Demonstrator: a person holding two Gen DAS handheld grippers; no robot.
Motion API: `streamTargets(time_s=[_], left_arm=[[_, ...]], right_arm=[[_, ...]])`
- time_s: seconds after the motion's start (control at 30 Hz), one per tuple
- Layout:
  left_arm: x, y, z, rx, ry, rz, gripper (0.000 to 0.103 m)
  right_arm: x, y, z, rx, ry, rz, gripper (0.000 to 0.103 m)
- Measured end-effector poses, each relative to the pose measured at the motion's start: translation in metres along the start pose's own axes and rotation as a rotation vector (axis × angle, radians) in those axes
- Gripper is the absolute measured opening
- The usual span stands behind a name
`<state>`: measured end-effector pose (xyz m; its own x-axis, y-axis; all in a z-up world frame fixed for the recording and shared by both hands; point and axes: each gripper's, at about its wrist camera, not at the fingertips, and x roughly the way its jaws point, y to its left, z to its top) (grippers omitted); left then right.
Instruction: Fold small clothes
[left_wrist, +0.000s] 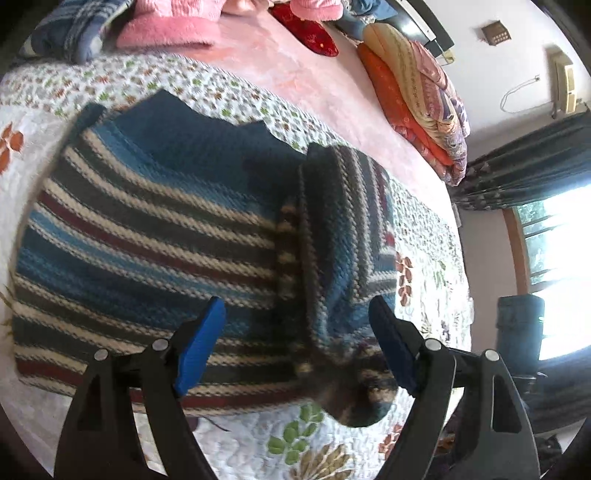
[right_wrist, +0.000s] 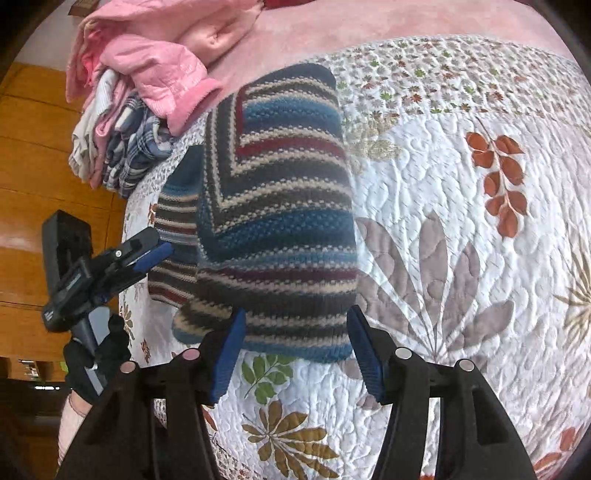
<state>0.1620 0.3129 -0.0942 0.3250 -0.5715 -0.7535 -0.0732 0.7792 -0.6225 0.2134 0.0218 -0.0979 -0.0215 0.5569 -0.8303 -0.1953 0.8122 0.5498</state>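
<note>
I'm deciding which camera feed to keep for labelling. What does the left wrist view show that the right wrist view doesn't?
Only the left wrist view shows the stacked folded blankets, the window and the dark curtain. Only the right wrist view shows the left gripper from outside, the gloved hand holding it, and the wooden wall. Both show the striped sweater partly folded on the floral quilt, the pink clothes and open blue-padded fingers.

Legible text: none | small white label on left gripper (right_wrist: 107, 273) body: too blurred to read
</note>
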Motion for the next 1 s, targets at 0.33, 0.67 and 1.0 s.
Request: streamTargets(time_s=[0.33,0.67,1.0], left_arm=[[0.039,0.002,0.005,-0.108,0.037,-0.061,0.08],[0.072,-0.019,0.004,-0.108,0.067,-0.056,0.08],[0.068,-0.065,0.008,0.044,-0.017,0.033,0.027]], right_arm=[[-0.006,-0.007,0.013,-0.015,-0.022,-0.001,0.058],[-0.022,-0.019,0.02,0.028,-0.055,0.037,0.058],[-0.02,-0.026,0.021,0.053,-0.05,0.022,0.058]])
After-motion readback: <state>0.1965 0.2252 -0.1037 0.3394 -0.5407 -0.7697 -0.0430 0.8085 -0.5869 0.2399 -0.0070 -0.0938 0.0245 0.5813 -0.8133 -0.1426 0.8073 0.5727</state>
